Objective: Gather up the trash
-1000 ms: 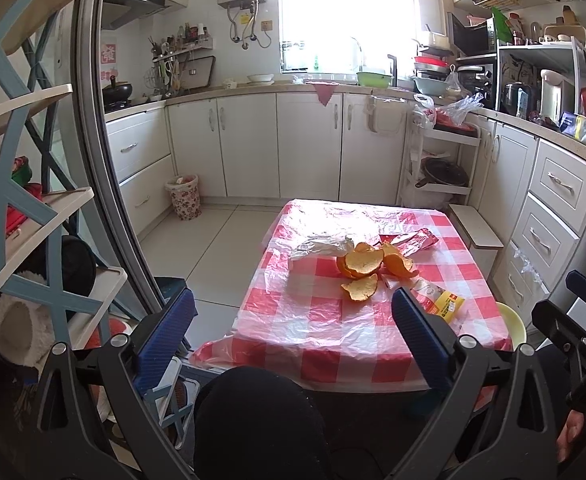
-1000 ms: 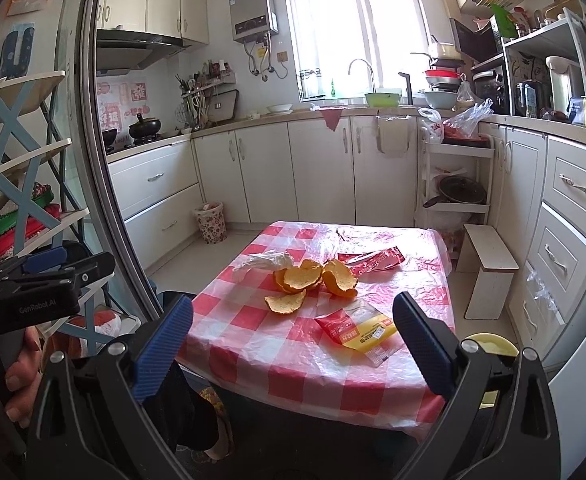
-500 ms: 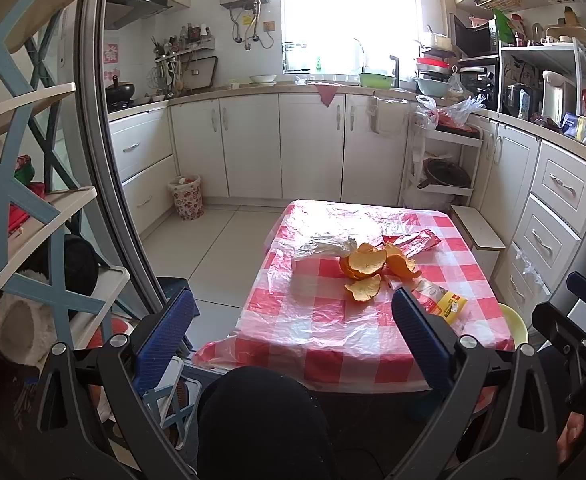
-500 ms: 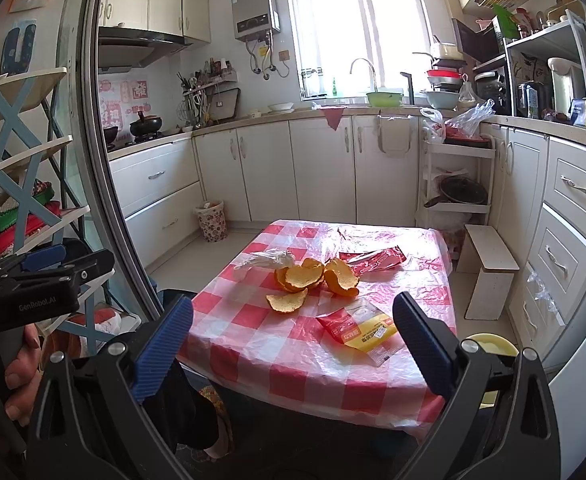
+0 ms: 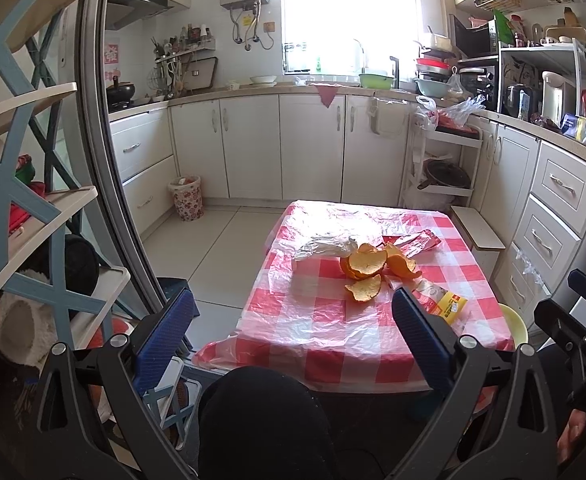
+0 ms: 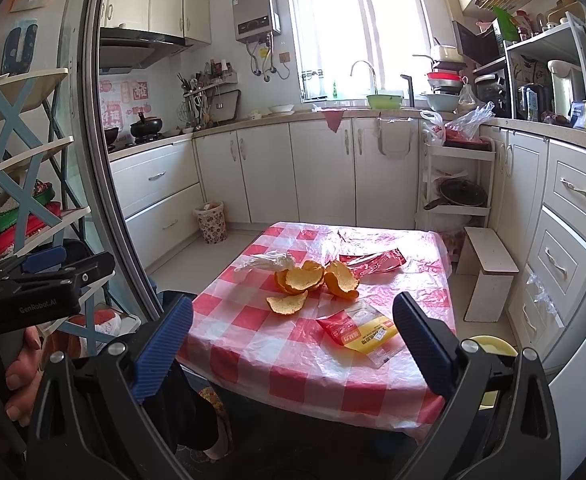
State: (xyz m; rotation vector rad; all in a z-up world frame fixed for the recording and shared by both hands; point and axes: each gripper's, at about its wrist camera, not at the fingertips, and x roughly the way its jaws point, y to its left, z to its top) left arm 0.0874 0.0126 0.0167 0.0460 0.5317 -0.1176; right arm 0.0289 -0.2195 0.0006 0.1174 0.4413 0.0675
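**Orange peel and wrappers wait on the checked table**

Orange curls of citrus peel lie heaped near the middle of the low table with the red-and-white checked plastic cover, one loose piece just in front of the pile. Beside them, toward the near right corner, lies a flat red-and-yellow snack wrapper; a torn red foil wrapper sits behind the peel, and a crumpled clear plastic bag touches the heap on its left. All the trash is on the tabletop, none of it picked up.

Both tools hang short of the table's near edge, held back, probably so the whole litter stays in view while a first target is chosen. The left gripper has its blue-padded fingers spread wide with nothing between them. The right gripper is likewise fully spread and empty, its gap framing the yellow wrapper, which looks the nearest pick. A small flowered waste basket stands on the floor by the far cabinets, well apart from the table, a likely destination.
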